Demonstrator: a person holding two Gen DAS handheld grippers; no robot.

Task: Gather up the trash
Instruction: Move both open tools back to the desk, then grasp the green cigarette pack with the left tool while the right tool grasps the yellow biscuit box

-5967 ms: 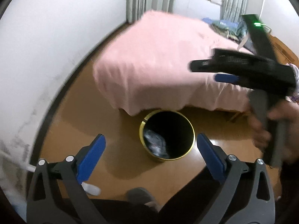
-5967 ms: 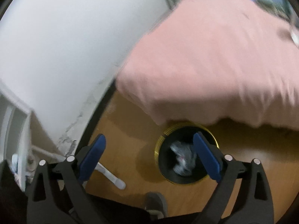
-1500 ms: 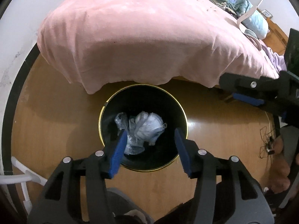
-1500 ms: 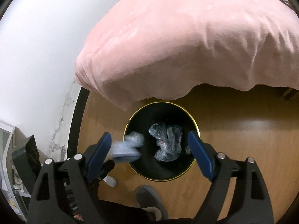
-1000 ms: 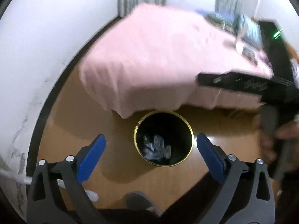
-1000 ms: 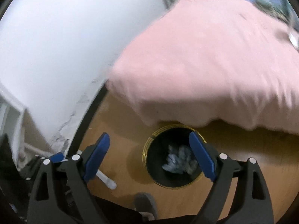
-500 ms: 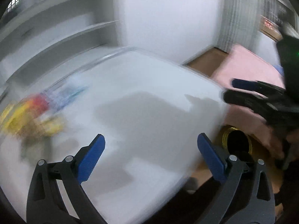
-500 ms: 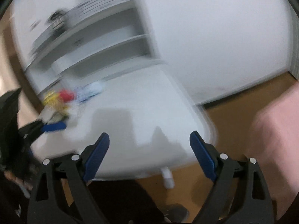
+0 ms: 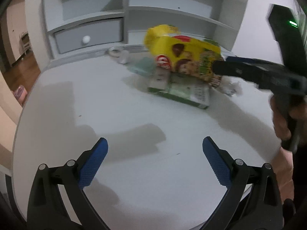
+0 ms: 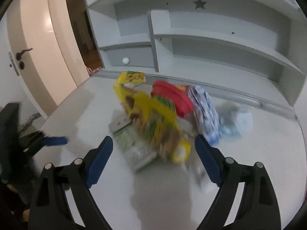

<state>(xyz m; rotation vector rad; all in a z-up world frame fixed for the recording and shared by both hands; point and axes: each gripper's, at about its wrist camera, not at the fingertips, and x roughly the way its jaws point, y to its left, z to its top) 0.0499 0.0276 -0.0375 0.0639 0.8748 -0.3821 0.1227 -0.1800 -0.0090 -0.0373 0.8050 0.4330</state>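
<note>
A pile of trash lies on the white desk [image 9: 107, 103]: a yellow snack bag [image 9: 184, 57], a green flat packet [image 9: 182, 92] under it and crumpled plastic [image 9: 230, 88]. In the right wrist view the yellow bag [image 10: 151, 118] sits in front of a red wrapper [image 10: 170, 97], a blue-white wrapper [image 10: 205, 113] and a pale plastic wad [image 10: 236, 120]. My left gripper [image 9: 153, 159] is open and empty above bare desk. My right gripper [image 10: 153, 153] is open and empty, close over the yellow bag; it also shows in the left wrist view [image 9: 249, 71].
Grey shelves [image 10: 211, 38] with a drawer and round knob [image 9: 86, 38] stand behind the desk. A cream door [image 10: 38, 53] stands open at the left. A white roll [image 9: 117, 53] lies near the desk's back.
Both grippers have swung away from the black bin by the pink bed to the white desk. Both stay open. The right gripper now hovers over the trash pile.
</note>
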